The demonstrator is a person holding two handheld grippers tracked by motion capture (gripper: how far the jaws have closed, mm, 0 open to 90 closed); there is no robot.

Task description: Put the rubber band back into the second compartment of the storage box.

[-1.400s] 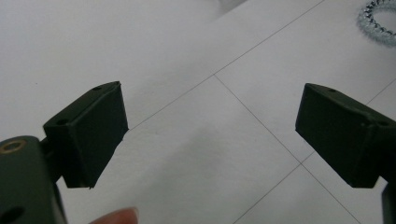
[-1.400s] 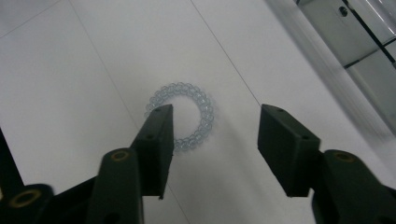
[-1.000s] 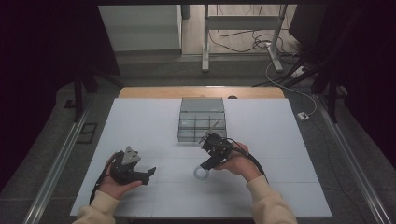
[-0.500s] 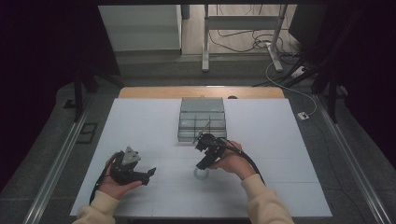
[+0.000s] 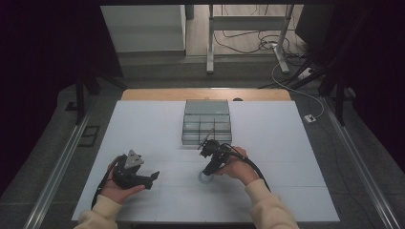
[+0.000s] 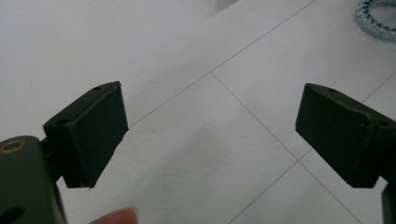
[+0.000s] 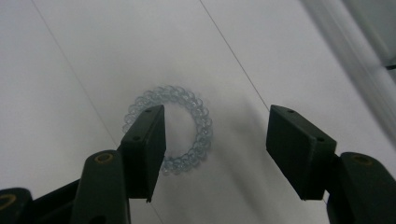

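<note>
Since a second ago the right gripper (image 5: 206, 172) has swung down over the clear coiled hair tie (image 7: 170, 129) lying loose on the white table (image 5: 286, 143), jaws wide, nothing grasped yet, while the left gripper (image 5: 152, 176) waits open nearby.

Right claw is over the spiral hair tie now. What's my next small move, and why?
Probably lower the right claw and close. Its jaws stand open above the hair tie, one jaw over the ring's side, the other beyond it, so closing should pinch the band.
</note>
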